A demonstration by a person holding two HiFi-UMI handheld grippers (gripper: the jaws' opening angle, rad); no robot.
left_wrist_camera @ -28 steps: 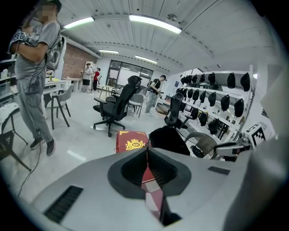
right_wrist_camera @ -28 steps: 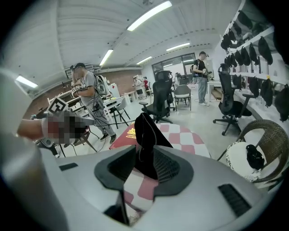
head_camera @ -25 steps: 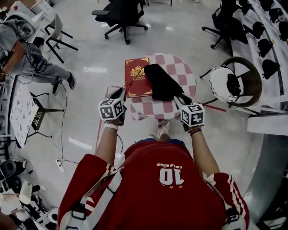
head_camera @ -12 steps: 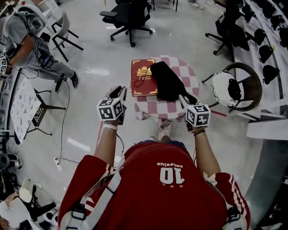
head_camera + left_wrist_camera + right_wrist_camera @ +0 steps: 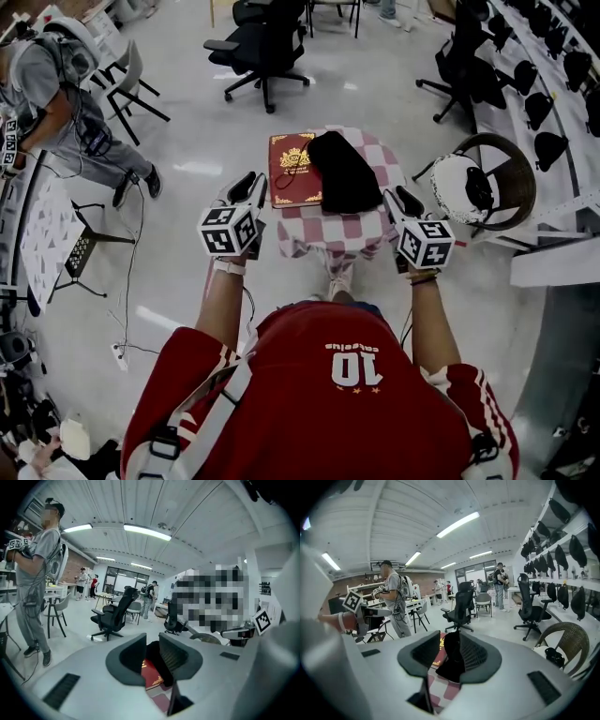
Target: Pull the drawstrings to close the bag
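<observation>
Nearest is the wearer's red shirt [image 5: 347, 394], with two bare forearms reaching forward and one pair of tongs in each hand. The left tongs [image 5: 253, 181] hang off the near-left corner of the table [image 5: 342, 234]. Their jaws stand apart and have just been opening. Nothing is between them, and only the things on the table show through the gap in the left gripper view. The right tongs [image 5: 401, 195] are level with them off the near-right corner, jaws likewise apart and gripping nothing. In the right gripper view the dark bag shows through the gap but sits beyond the jaws, clear of both pads.

The table is one small top under a pink-and-white checked cloth, and it carries two things. One red book [image 5: 293, 171] with gold ornament lies flat on the left. One black bag [image 5: 344, 172] lies slantwise on the right, its left edge touching or just over the book's right edge (its drawstrings are too fine to trace here). Both tongs are near the bag but not touching it.

Right of the table stands one wicker chair [image 5: 514, 155] holding one white cushion [image 5: 457, 176] with one black item [image 5: 483, 183] on it. Further off on the pale floor are one black swivel chair [image 5: 258, 42] and a second swivel chair [image 5: 459, 66]. At far left stands one other person in grey [image 5: 54, 94].
</observation>
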